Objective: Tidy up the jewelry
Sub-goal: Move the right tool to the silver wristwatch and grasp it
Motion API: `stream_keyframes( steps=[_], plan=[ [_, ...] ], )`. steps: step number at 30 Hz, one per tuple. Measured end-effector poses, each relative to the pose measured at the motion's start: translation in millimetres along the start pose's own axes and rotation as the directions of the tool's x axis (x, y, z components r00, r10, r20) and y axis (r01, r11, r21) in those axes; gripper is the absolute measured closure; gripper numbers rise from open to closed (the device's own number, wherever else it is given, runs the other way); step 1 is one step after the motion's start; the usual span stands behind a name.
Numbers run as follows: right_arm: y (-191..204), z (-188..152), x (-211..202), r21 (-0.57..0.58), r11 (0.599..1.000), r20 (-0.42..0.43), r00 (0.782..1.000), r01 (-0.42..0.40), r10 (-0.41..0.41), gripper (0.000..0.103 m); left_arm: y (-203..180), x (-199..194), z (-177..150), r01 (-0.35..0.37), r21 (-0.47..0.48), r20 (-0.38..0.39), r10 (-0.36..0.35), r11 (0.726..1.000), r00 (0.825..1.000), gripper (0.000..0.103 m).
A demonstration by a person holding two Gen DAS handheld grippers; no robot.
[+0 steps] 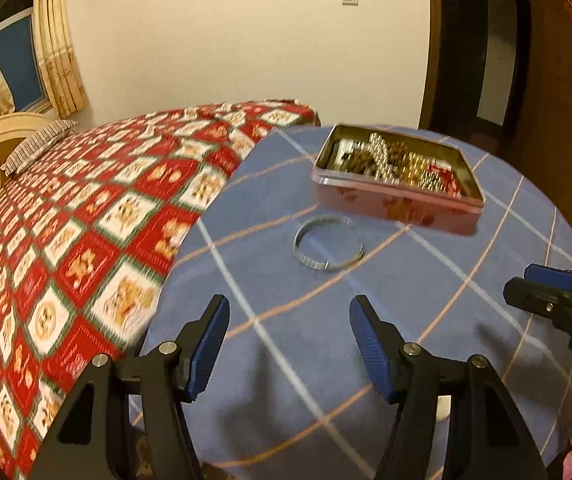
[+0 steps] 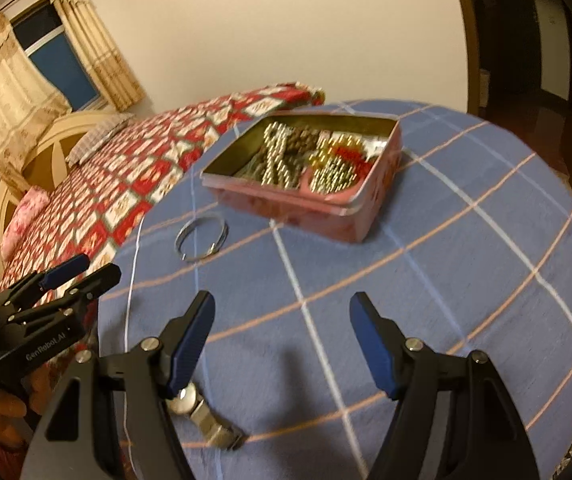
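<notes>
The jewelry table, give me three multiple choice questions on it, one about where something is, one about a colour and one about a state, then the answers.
1. Where does the silver bangle lie?
A. Inside the tin
B. On the blue cloth, apart from the tin
C. On the bed

2. What colour is the outside of the tin?
A. Green
B. Black
C. Pink

3. How do the two grippers stand?
A. Both open and empty
B. Both shut on beads
C. Left one shut on the watch

Answers:
1 B: the bangle rests on the tablecloth in front of the tin, not touching it.
2 C: its wall is pink with a flowery print.
3 A: the left gripper and the right gripper show wide gaps with nothing between the pads; the watch lies on the cloth.
</notes>
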State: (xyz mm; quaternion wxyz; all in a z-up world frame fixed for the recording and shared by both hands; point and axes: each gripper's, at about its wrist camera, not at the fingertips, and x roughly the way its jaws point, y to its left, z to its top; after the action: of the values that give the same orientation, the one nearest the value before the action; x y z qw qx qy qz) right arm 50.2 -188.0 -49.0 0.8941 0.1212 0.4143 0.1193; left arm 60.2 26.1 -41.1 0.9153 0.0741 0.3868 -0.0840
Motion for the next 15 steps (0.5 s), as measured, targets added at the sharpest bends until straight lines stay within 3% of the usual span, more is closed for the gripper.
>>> stream_keyframes(
  steps=[8,15],
  plan=[
    [33,-35,9,-0.137,0.985,-0.117,0.989,-0.102,0.086,0.031,12,-7,-24,0.036,-0.016,-0.028,-0.037,0.999,0.999,0.04],
    [65,-52,29,-0.284,0.951,-0.2,0.978,-0.118,0.061,0.031,23,-14,-30,0.022,-0.044,-0.021,-0.023,0.999,1.0,0.04]
  ],
)
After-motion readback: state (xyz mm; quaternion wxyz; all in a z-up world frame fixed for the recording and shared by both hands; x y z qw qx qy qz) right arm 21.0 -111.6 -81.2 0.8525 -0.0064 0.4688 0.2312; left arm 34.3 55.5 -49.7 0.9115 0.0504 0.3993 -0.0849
